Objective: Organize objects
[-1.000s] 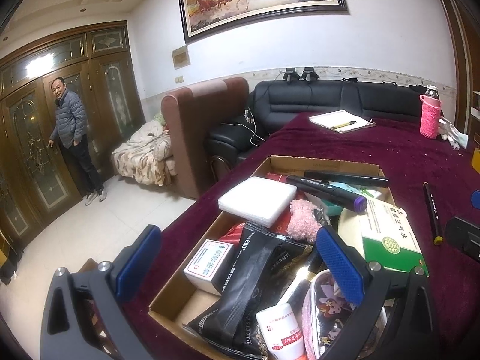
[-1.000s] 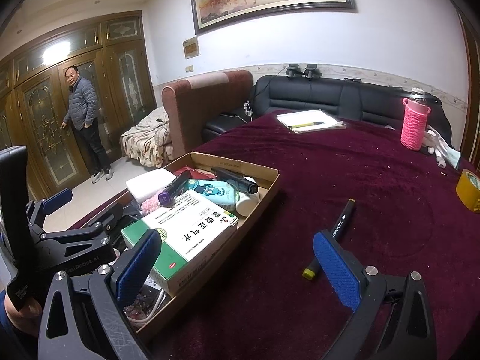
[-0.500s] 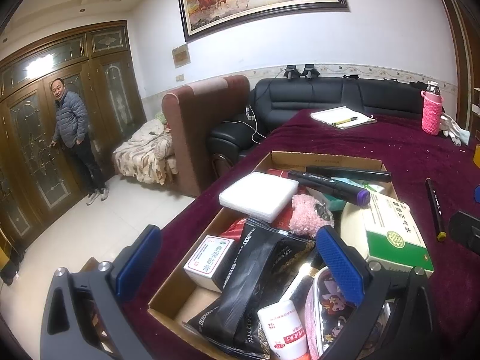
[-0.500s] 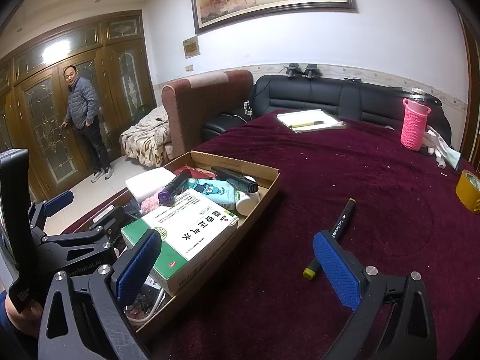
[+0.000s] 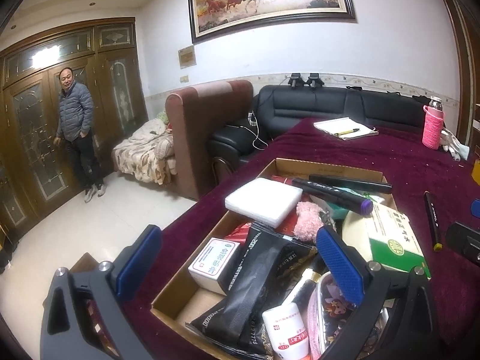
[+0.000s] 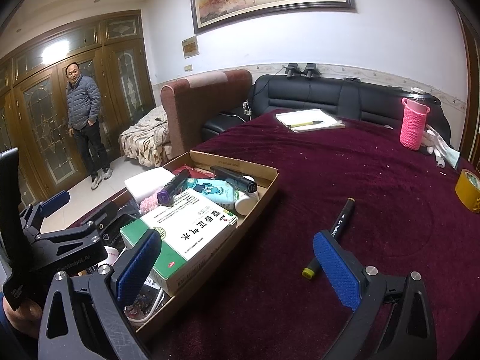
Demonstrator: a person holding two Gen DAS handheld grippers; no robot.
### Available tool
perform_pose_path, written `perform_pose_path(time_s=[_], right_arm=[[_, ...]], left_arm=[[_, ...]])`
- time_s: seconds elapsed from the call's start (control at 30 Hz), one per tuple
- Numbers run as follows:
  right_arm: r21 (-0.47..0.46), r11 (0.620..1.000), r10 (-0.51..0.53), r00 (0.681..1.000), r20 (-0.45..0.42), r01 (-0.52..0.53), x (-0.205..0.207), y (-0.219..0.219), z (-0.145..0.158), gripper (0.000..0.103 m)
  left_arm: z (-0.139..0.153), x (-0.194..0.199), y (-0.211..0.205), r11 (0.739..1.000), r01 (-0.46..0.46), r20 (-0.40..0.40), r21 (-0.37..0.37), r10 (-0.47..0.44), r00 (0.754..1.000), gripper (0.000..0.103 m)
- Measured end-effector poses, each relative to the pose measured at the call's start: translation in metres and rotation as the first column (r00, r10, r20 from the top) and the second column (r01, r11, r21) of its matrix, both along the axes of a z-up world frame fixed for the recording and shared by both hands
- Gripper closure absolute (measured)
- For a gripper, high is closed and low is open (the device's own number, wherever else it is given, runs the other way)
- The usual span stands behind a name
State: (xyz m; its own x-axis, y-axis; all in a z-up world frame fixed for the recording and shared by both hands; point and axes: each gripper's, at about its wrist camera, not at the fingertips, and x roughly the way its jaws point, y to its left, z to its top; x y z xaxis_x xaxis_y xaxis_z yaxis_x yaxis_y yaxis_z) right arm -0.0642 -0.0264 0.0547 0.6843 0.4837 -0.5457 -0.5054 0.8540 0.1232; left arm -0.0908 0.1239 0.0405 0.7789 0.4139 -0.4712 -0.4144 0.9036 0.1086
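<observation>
A shallow cardboard box (image 5: pixel 327 165) (image 6: pixel 264 170) sits on the maroon table (image 6: pixel 345 162), full of things: a white foam pad (image 5: pixel 264 199), a green and white medicine box (image 6: pixel 183 231) (image 5: pixel 393 237), black markers (image 5: pixel 333 193), a black pouch (image 5: pixel 255 279), a small white box (image 5: pixel 214 259) and a white bottle (image 5: pixel 288 328). A black marker with a yellow cap (image 6: pixel 331 235) (image 5: pixel 432 220) lies loose on the cloth right of the box. My left gripper (image 5: pixel 240 258) is open and empty above the box's near end. My right gripper (image 6: pixel 237 265) is open and empty, near the loose marker.
A pink-sleeved bottle (image 6: pixel 414 126), a notebook with a pen (image 6: pixel 309 120) and a tape roll (image 6: pixel 468 189) lie on the table's far side. A black sofa (image 6: pixel 330 94) and a brown chair (image 6: pixel 204 102) stand behind. A man (image 6: pixel 84 120) stands by wooden doors.
The left gripper's view has shifted slightly. Both grippers stay open and empty; the right one has barely moved.
</observation>
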Motion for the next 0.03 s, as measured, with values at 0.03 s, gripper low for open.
perform_pose_path(time_s=[0.03], right_arm=[[0.001, 1.000, 0.000, 1.000, -0.001, 0.000, 0.0002, -0.0002, -0.0001, 0.000]], left_arm=[[-0.0001, -0.0006, -0.0007, 1.000, 0.005, -0.001, -0.001, -0.005, 1.000, 0.000]])
